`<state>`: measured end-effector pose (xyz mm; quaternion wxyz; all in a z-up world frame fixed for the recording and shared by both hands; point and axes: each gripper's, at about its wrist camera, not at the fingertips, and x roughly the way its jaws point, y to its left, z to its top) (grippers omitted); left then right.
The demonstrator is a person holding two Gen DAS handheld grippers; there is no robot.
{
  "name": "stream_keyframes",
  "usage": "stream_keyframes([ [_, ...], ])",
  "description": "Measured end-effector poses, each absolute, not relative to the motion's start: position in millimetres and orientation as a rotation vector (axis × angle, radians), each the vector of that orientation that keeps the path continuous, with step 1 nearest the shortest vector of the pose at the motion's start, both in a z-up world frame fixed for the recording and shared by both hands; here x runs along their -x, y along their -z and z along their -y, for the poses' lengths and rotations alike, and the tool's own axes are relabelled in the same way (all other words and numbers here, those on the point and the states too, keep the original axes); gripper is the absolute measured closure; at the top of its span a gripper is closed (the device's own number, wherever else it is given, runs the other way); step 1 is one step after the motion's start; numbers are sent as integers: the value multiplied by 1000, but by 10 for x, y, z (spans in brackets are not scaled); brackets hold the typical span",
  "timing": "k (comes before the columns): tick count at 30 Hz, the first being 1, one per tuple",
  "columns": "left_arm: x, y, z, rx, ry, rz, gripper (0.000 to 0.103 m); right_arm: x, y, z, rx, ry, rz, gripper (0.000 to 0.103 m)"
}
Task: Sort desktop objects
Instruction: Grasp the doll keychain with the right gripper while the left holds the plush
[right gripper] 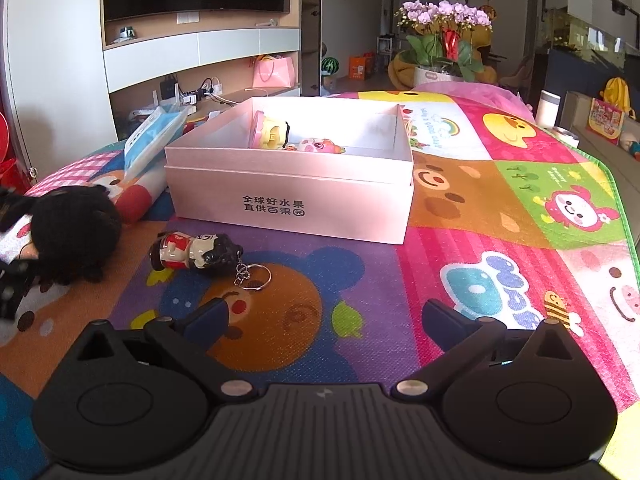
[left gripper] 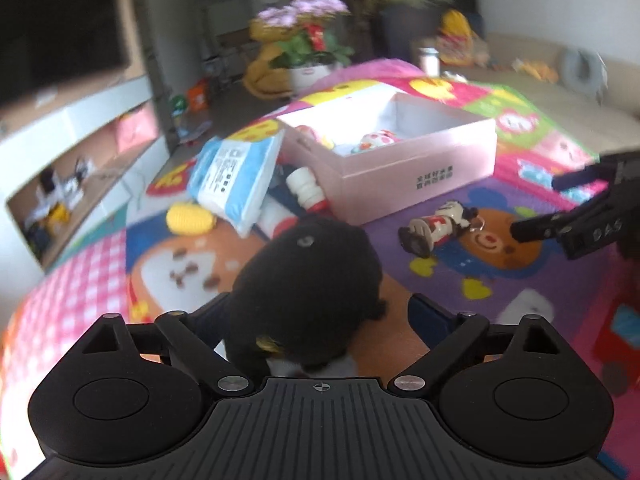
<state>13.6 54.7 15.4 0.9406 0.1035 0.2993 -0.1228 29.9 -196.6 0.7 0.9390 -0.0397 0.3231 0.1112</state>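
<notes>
A black plush toy [left gripper: 308, 280] lies on the colourful play mat [left gripper: 500, 280] between the fingers of my left gripper [left gripper: 322, 316]. The jaws stand wide; the right finger is clear of the plush, so it is open. The same plush [right gripper: 76, 236] shows at the left of the right wrist view. A small figurine keychain [left gripper: 436, 228] [right gripper: 196, 252] lies on its side in front of the pink box [left gripper: 400, 168] [right gripper: 288, 200]. My right gripper [right gripper: 326, 318] [left gripper: 560, 208] hovers open just right of the figurine, nothing between its fingers.
The box holds a yellow-and-pink toy [right gripper: 272, 132] and a pink pig toy [right gripper: 320, 146]. Left of it lie a blue-and-white tissue pack [left gripper: 236, 176], a yellow corn toy [left gripper: 190, 219] and a white bottle [left gripper: 306, 190]. A potted orchid [right gripper: 440, 40] stands beyond the mat's far edge.
</notes>
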Motion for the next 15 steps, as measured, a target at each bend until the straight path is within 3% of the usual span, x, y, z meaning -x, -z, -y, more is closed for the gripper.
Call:
stream_keyframes([
  [7,130,-41,-721,74,98,-614,0,-252,-36,1923,107,-233,-631,0],
  [15,164,-19,-787,119,52,-615,0,-332,-150,1617,54,-344,-636,2],
])
